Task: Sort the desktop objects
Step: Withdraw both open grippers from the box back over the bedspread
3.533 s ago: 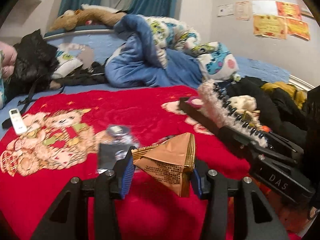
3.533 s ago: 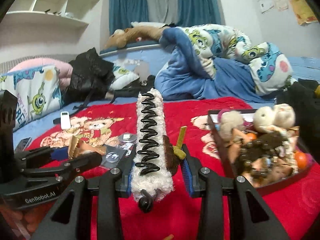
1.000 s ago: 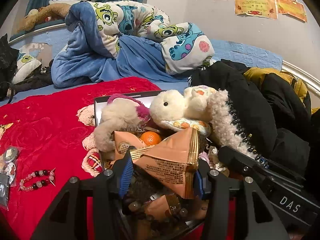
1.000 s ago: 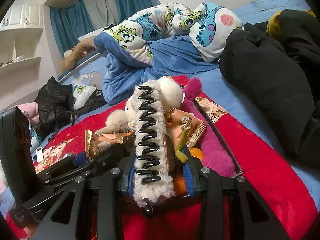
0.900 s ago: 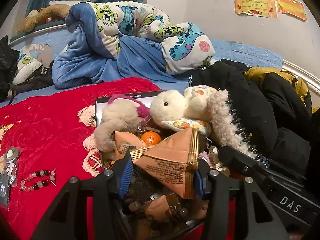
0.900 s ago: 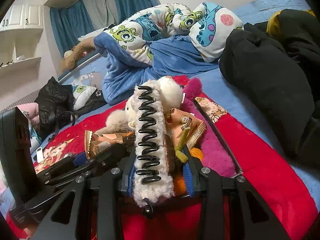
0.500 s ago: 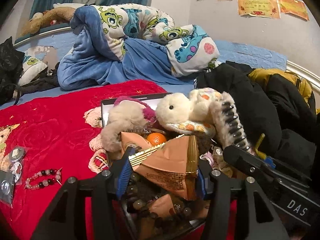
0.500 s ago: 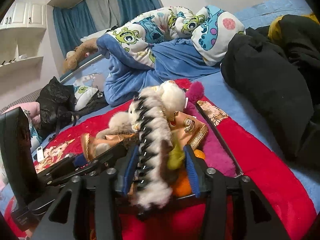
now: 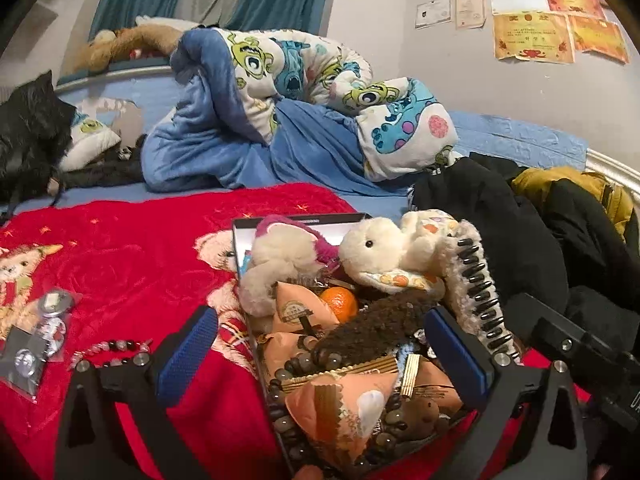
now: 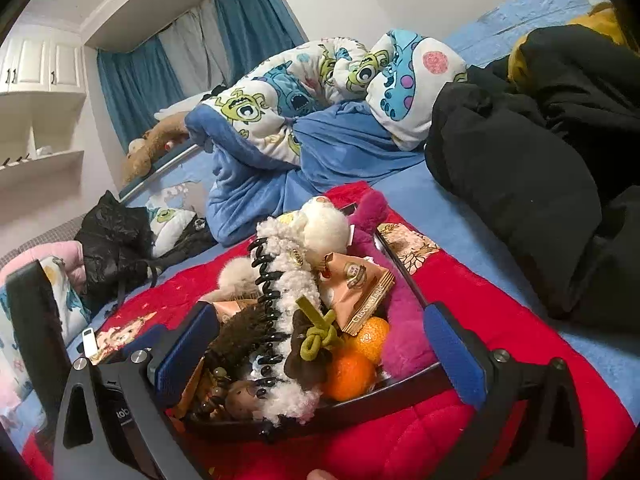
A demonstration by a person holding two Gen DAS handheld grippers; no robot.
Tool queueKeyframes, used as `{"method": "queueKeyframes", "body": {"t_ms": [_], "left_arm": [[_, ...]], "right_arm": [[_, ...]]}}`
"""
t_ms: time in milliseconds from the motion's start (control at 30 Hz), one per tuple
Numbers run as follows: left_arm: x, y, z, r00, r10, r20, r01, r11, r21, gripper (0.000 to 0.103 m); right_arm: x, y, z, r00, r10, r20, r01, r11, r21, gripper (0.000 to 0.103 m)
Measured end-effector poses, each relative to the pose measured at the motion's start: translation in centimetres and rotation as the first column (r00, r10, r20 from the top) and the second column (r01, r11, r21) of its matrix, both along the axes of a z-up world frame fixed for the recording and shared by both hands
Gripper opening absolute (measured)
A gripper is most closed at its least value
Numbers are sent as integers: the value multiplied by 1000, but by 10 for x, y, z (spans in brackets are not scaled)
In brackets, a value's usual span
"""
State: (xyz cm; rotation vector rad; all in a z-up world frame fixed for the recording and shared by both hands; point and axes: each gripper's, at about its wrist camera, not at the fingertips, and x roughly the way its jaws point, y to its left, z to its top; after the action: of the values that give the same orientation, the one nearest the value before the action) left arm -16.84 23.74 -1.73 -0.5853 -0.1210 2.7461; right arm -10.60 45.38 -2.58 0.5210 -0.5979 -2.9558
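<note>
I am letting go: both my claws, clamped half a second ago, are now spread wide and empty. The crinkly foil snack packet [image 9: 344,396] from my left claw [image 9: 320,344] is lying in the near end of the black tray [image 10: 404,280]; the fuzzy hair clip [image 10: 280,292] from my right claw [image 10: 316,332] is resting across the plush toys. So 2 more items are sorted; beads [image 9: 108,350] on the red velvety blanket [image 9: 132,256] to the left are waiting.
</note>
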Motion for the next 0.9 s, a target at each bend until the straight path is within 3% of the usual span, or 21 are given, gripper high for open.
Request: {"method": "queueKeyframes", "body": {"t_ms": [500,733,900], "left_arm": [[-4,-7,0,1000,10,20,-11,999,37,103],[0,-33,2,999,36,37,-39,995,96,103],[7,-56,3,998,47,48,-51,994,94,103]], "right_arm": [[3,2,-1,1000,-13,-10,13,1000,-6,103],[8,-5,2,999,-1,-42,3,1000,30,103],[11,-14,5,998,25,-60,-21,998,67,103]]}}
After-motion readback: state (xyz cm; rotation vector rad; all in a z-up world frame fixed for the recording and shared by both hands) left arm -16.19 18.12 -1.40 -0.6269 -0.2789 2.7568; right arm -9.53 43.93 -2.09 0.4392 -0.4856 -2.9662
